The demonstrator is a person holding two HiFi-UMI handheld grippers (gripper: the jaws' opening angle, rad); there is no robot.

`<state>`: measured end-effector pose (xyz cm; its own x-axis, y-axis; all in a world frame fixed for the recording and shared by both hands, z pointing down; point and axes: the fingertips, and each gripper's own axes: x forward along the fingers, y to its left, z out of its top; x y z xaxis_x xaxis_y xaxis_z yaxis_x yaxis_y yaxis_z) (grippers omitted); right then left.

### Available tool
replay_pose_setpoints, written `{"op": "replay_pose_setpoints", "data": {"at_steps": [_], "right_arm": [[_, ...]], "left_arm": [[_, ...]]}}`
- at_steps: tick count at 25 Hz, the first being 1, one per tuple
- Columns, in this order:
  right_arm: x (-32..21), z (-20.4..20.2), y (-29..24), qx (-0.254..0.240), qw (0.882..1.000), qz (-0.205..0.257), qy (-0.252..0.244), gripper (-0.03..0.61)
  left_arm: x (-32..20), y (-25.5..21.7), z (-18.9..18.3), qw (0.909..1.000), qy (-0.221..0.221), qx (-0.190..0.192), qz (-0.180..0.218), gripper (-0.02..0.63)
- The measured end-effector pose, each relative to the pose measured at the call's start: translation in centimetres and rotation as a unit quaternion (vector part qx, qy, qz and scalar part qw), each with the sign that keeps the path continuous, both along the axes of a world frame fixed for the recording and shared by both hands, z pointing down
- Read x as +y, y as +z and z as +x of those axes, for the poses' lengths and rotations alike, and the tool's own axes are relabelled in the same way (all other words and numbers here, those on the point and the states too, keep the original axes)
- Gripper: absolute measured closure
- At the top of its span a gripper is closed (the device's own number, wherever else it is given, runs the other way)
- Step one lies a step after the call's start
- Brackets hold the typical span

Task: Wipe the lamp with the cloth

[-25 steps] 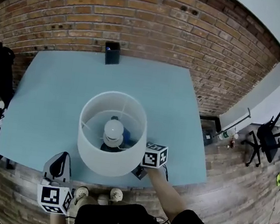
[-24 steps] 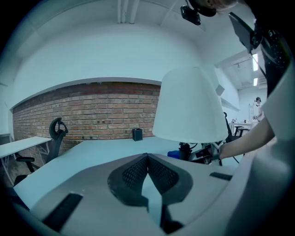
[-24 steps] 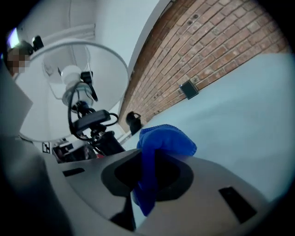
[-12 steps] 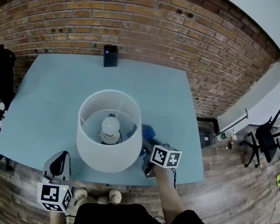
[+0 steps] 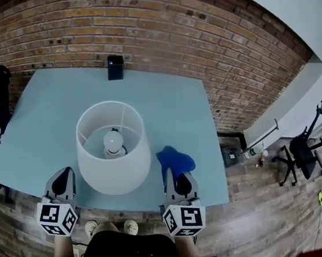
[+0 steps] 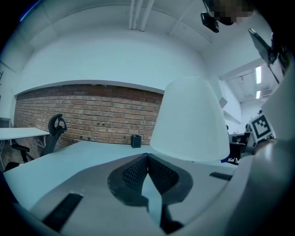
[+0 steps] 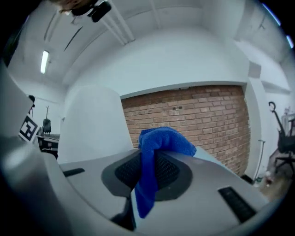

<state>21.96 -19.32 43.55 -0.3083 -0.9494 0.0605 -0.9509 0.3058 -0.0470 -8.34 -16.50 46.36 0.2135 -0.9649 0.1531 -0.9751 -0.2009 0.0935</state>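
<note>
The lamp with a white drum shade and a bare bulb stands on the light blue table. Its shade fills the right of the left gripper view and the shade shows at the left of the right gripper view. My right gripper is shut on the blue cloth, to the right of the lamp and apart from it. The cloth hangs bunched between the jaws. My left gripper is shut and holds nothing, at the table's front edge left of the lamp.
A small dark box stands at the table's far edge by the brick wall. Black office chairs stand off the table's left and far right. The person's shoes show below the front edge.
My right gripper has drawn back from the lamp shade towards the front right, carrying the blue cloth clear of the shade. The left gripper has barely moved.
</note>
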Motion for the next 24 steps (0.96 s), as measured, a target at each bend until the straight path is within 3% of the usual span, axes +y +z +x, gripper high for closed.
{"op": "replay_pose_setpoints", "data": {"at_steps": [5,11,24], "right_arm": [[1.4,-0.2,-0.1,0.029,0.999,0.025,0.027,0.52],[1.2,0.9,-0.3,0.016,0.998,0.036,0.046,0.52],[0.0,0.2,0.2,0.019,0.999,0.019,0.029,0.52]], "left_arm": [[1.2,0.5,-0.2,0.9999,-0.014,0.004,-0.005,0.606],[2.7,1.4,-1.4,0.9992,-0.037,0.006,-0.015,0.606],[2.0,1.6,-2.2,0.9989,-0.042,0.005,-0.023,0.606]]}}
